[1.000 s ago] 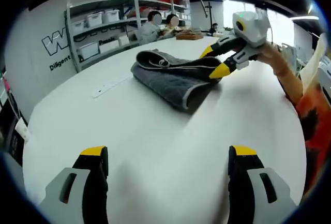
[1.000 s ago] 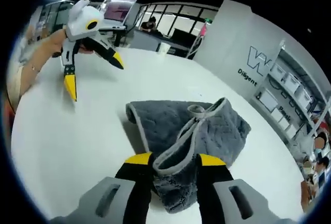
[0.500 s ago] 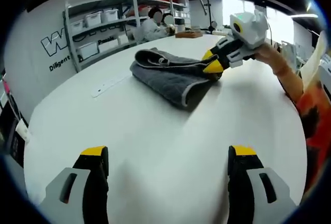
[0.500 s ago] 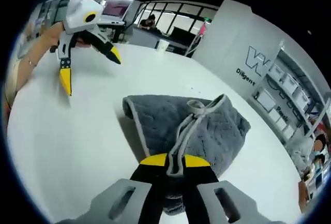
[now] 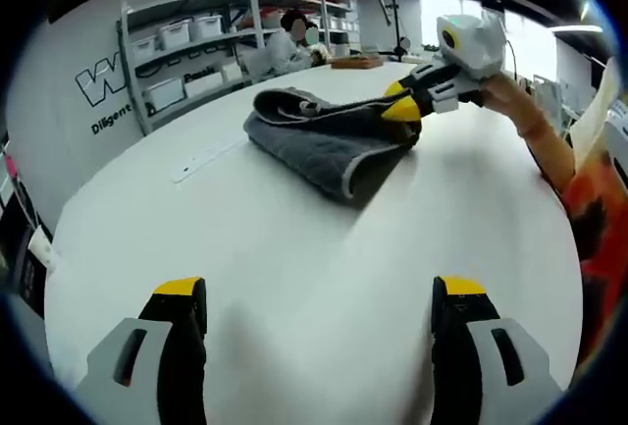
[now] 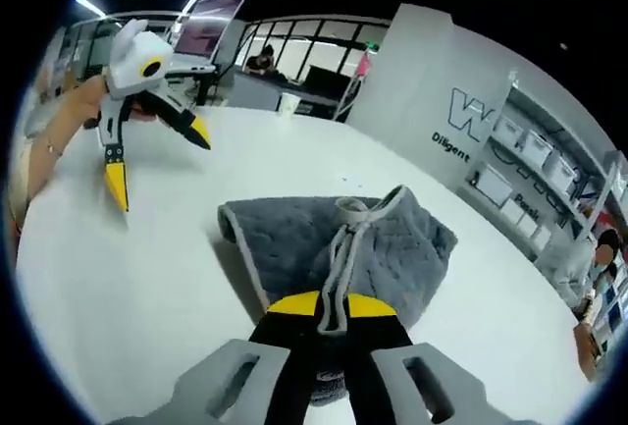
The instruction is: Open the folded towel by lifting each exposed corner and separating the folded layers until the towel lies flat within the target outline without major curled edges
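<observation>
— So where's the grey towel [image 6: 334, 248]?
— Folded on the white table [image 5: 294, 248], its pale-trimmed edge pinched between the closed jaws of the right gripper [image 6: 332, 304].
— And the left gripper [image 5: 319, 292]?
— Jaws spread wide, holding nothing, well apart from the towel.

Bright ceiling strip lights, sharp, fisheye-warped edges.
</observation>
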The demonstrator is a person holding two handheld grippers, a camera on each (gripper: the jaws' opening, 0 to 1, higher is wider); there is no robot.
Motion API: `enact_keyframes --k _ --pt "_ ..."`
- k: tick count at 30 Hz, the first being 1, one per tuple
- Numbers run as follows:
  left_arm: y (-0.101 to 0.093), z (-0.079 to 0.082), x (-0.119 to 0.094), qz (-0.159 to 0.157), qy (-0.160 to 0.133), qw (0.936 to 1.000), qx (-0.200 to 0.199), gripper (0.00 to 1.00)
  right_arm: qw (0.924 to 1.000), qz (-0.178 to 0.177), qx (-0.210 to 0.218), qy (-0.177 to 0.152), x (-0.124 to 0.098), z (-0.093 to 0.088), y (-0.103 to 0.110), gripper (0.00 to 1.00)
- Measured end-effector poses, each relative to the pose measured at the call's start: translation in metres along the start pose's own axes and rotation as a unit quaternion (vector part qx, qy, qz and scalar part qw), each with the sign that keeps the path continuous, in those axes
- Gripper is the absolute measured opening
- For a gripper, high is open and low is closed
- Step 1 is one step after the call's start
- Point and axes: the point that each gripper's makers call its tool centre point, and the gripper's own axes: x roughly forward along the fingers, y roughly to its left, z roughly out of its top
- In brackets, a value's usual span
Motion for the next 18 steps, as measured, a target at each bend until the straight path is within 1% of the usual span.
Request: enact_keyframes --k 9,14,18 --pt "-0.001 0.0 0.0 -0.001 0.001 1.0 0.002 0.93 0.998 -0.045 0.041 -0.02 -0.013 0.0 -0.026 0.01" --pt "-0.001 0.001 0.0 -0.002 -0.001 1.0 0.002 0.93 0.9936 -0.084 0.07 -0.031 -0.024 -0.004 -0.049 0.01" --pt "-0.001 0.0 0.0 -0.002 0.0 1.0 0.002 0.93 0.988 -0.11 0.103 -0.036 -0.033 -0.012 -0.066 0.01"
